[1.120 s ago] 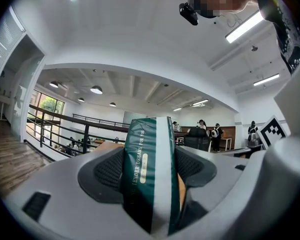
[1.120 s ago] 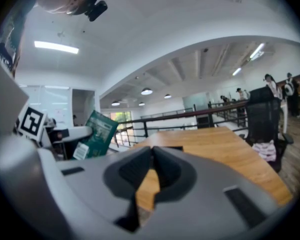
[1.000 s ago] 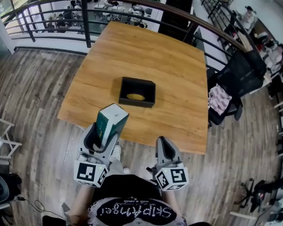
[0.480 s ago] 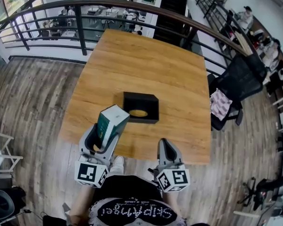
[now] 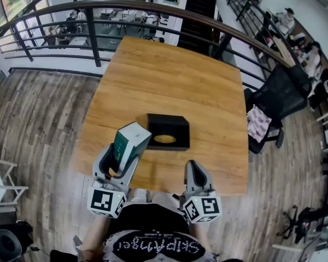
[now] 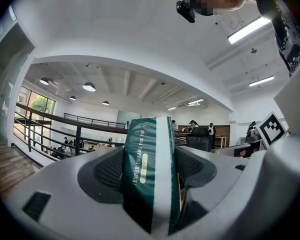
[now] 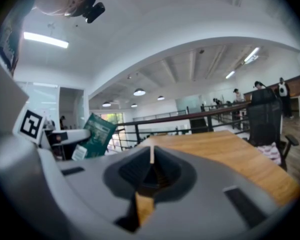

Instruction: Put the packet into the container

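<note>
- Currently the left tongs [image 5: 118, 160] pinch a green-and-white packet [image 5: 130, 142]; the left gripper view shows both jaws pressed against its sides.
- The packet stands tilted, its top end leaning toward the container [image 5: 169, 118], held over the near edge of the wooden worktop [image 5: 169, 75].
- The black container sits on the worktop, near its front edge, just right of the packet and not touching it.
- A yellowish oval item [image 5: 165, 139] lies inside the container.
- The right tongs [image 5: 193, 166] are pressed together with nothing between them, hovering at the worktop's near edge, right of the container.
- A black chair [image 5: 279, 94] stands beside the worktop on the right.
</note>
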{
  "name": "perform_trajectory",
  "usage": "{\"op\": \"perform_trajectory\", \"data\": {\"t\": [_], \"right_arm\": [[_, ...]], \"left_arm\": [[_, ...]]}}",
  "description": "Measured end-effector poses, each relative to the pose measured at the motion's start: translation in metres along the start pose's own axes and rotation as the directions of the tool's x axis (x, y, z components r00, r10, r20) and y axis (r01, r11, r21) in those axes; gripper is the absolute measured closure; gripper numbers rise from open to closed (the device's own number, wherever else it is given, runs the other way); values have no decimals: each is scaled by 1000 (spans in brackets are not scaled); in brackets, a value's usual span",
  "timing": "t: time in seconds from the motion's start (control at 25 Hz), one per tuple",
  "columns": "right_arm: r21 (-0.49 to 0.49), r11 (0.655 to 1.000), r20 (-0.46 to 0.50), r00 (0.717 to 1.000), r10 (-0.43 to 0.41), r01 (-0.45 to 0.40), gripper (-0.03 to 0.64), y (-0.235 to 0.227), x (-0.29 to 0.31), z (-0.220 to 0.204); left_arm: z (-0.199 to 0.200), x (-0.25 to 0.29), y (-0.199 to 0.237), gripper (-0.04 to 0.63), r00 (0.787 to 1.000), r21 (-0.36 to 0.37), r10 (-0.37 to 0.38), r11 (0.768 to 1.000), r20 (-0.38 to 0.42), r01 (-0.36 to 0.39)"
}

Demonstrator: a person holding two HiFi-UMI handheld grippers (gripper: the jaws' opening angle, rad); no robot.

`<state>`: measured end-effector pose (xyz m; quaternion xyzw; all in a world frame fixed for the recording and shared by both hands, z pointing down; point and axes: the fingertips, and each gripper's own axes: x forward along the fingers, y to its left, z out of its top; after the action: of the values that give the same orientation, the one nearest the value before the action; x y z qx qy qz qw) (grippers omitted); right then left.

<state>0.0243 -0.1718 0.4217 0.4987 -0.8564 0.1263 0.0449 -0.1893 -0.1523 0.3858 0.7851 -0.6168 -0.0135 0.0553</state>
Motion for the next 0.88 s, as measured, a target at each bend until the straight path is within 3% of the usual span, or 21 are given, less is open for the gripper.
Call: {"op": "perform_trajectory", "data": {"t": [0.88], "right_arm": [[-1,1000,-8,1000,11,-11,575,-53,-13,9]], "left_arm": [[-1,15,-38,252,999,10,42,999,-7,-42]]}}
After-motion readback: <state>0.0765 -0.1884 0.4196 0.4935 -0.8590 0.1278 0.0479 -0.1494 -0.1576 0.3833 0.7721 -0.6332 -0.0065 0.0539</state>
